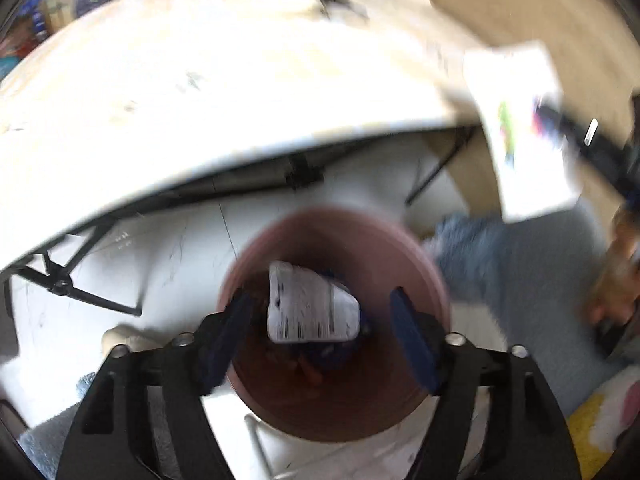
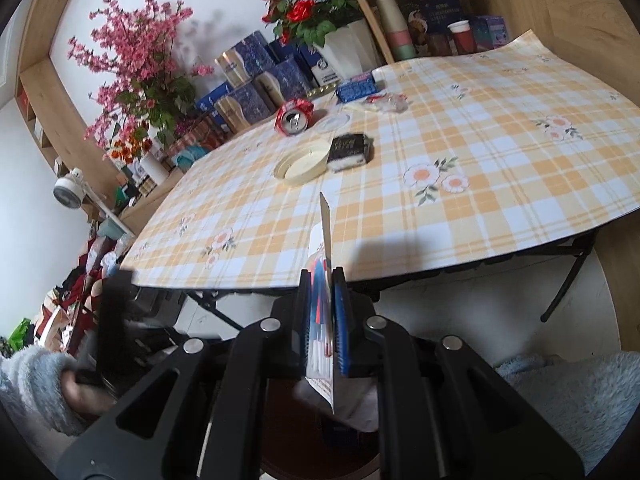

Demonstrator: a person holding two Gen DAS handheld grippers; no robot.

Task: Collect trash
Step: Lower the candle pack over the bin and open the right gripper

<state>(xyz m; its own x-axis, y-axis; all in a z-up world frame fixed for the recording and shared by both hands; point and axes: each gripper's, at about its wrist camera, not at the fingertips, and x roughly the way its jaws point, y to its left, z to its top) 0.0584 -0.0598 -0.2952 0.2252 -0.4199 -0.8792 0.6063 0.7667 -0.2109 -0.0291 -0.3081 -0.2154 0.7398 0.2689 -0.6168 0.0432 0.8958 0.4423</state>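
Left tongs (image 1: 320, 334) hang over the bin (image 1: 432, 280), which stands on the floor just before the table (image 1: 200, 100) edge. A packet (image 1: 310, 308) sits between the tong tips, above the bin's mouth, touching neither. Off to the right, the card (image 1: 524, 128) in the right tongs, beside the table's corner.

From the right wrist: right tongs (image 2: 322, 320) sit before the near table (image 2: 500, 168) edge, the card (image 2: 325, 240) upright between them. On the table, mid-way back, a lid (image 2: 302, 164) with a box (image 2: 349, 151) touching its right side. Behind them a can (image 2: 294, 118) on its side; wrappers (image 2: 384, 103) right of it. Flowers (image 2: 136, 64) and cartons (image 2: 252, 80) line the shelf behind.
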